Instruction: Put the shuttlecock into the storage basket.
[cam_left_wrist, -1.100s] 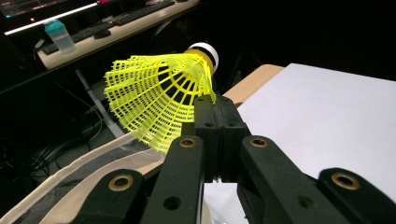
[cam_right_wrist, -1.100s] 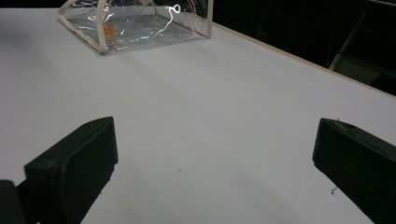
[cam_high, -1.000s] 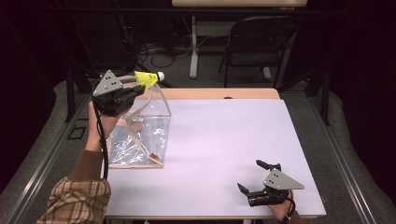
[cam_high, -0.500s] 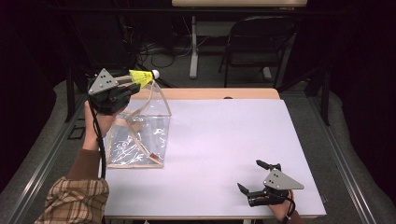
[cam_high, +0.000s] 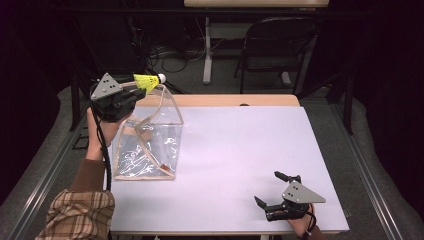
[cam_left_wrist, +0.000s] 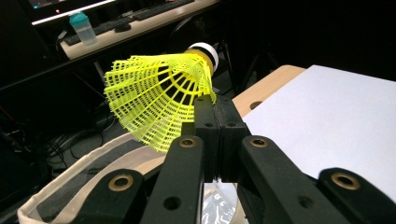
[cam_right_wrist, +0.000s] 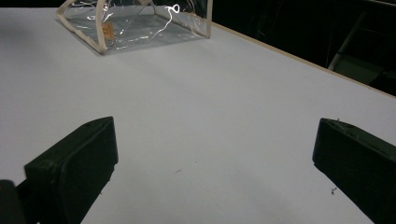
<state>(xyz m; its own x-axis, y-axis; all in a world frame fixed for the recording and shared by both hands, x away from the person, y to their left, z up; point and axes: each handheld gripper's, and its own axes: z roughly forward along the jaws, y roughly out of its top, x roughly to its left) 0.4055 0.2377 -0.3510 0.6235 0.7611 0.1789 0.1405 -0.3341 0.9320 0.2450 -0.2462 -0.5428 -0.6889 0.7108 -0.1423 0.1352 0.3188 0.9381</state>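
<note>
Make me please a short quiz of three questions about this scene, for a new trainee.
1. True or false: the left tongs are shut on the yellow shuttlecock.
2. Where is the shuttlecock held?
A. flat on the white table
B. in the air above the clear bag
C. between the right tongs
3. Fill in: the right tongs rest near the front edge of the table with jaws ____ and nothing between them.

Key
1. True; they pinch the edge of its mesh skirt.
2. B; the bag stands at the left side of the table.
3. open
</note>
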